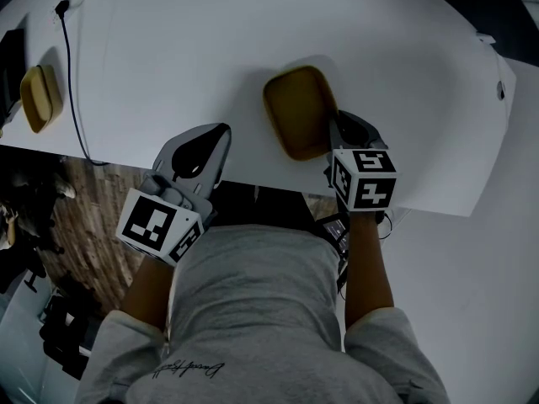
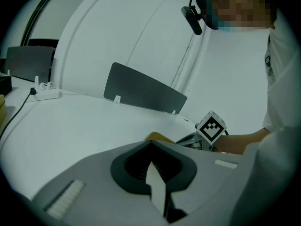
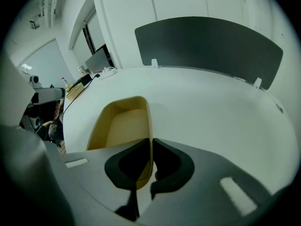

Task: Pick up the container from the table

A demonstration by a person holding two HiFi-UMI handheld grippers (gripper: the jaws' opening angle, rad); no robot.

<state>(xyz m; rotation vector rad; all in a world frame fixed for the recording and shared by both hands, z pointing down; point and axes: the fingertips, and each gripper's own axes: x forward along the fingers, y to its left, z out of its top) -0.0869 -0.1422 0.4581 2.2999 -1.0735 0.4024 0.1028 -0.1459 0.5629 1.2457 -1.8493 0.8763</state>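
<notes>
While right gripper [image 1: 337,130] pinched right wall of container [image 1: 298,112], it sat on table [image 1: 168,57] near front edge; left gripper [image 1: 221,131] closed, empty. One-wall pinch seemed tippy: lift straight up, slowly, container level.

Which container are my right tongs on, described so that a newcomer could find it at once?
Start at the white table and go to its near edge, straight in front of the person. The tan open-topped container sits there, its right wall pinched by the right tongs. Its look-alike lies at the table's far left beside a black cable, with no tongs near it.
</notes>
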